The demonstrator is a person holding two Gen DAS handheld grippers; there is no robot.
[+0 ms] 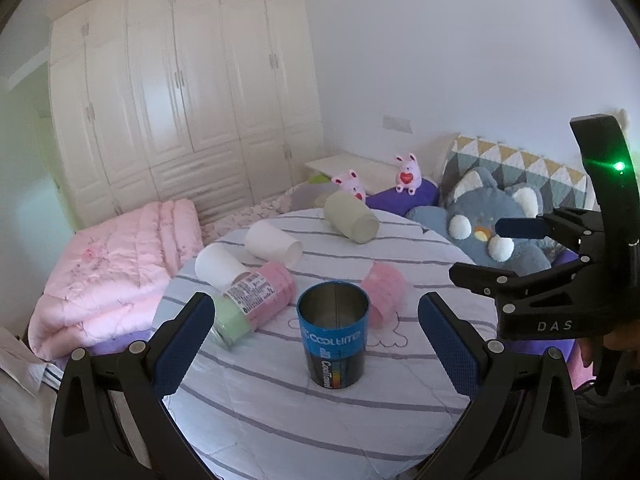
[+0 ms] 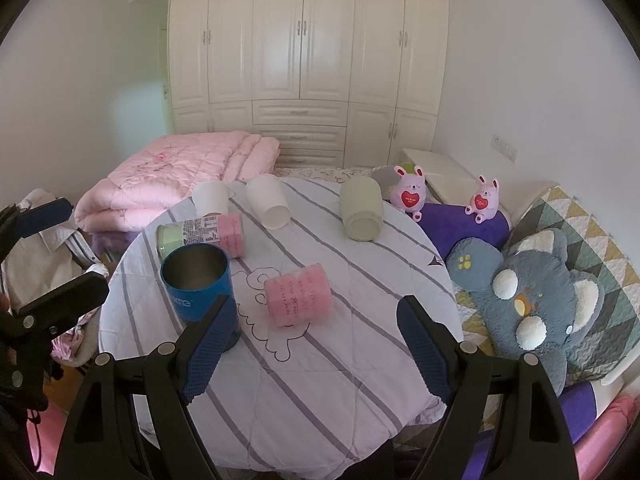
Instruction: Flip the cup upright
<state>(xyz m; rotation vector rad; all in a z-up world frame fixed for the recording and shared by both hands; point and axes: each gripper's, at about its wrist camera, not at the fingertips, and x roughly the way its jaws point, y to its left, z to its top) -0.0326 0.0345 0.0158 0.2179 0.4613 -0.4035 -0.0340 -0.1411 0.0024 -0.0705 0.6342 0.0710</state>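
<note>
A blue metal cup (image 1: 334, 336) (image 2: 198, 282) stands upright, mouth up, on the round striped table (image 1: 320, 416) (image 2: 320, 380). My left gripper (image 1: 316, 344) is open; the blue cup stands between its fingers, untouched. A pink cup (image 1: 386, 294) (image 2: 299, 294) lies on its side right of the blue cup. A pink and green cup (image 1: 256, 302) (image 2: 200, 234), two white cups (image 1: 274, 244) (image 2: 269, 202) and a grey-green cup (image 1: 350, 218) (image 2: 361, 208) also lie on their sides. My right gripper (image 2: 316, 346) is open and empty, just in front of the pink cup.
A folded pink quilt (image 1: 108, 272) (image 2: 180, 172) lies on the bed beyond the table's left. A grey plush toy (image 1: 496, 220) (image 2: 536, 292), purple pillows and two pink bunny toys (image 2: 410, 194) sit to the right. White wardrobes (image 2: 308, 60) stand behind.
</note>
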